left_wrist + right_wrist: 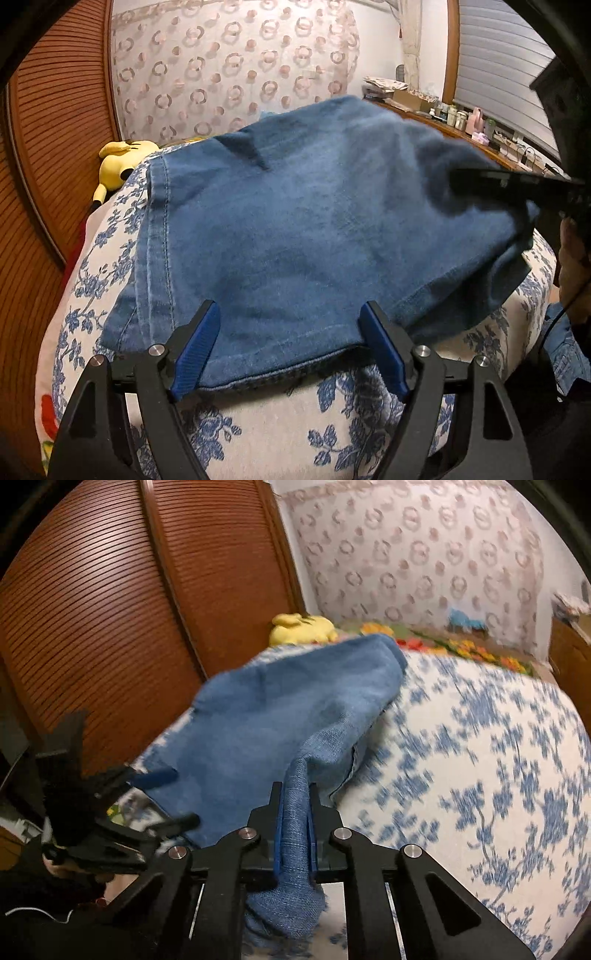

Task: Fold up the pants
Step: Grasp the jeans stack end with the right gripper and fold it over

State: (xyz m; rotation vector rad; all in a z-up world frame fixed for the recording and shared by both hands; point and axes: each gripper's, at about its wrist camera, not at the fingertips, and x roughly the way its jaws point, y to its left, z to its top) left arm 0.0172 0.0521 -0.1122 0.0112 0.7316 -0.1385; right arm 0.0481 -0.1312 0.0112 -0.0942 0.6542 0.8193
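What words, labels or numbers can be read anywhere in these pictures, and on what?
None can be read.
Bottles and boxes on the shelf: any labels are too small and blurred.
Jeans, floral bedcover, yellow plush toy, patterned wallpaper: no writing shows.

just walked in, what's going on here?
A person with a handheld gripper in each hand is folding blue denim pants on a floral bedspread. The right gripper is shut on a bunched corner of the denim, lifting it. The left gripper is open, its fingers straddling the near hem without pinching it.
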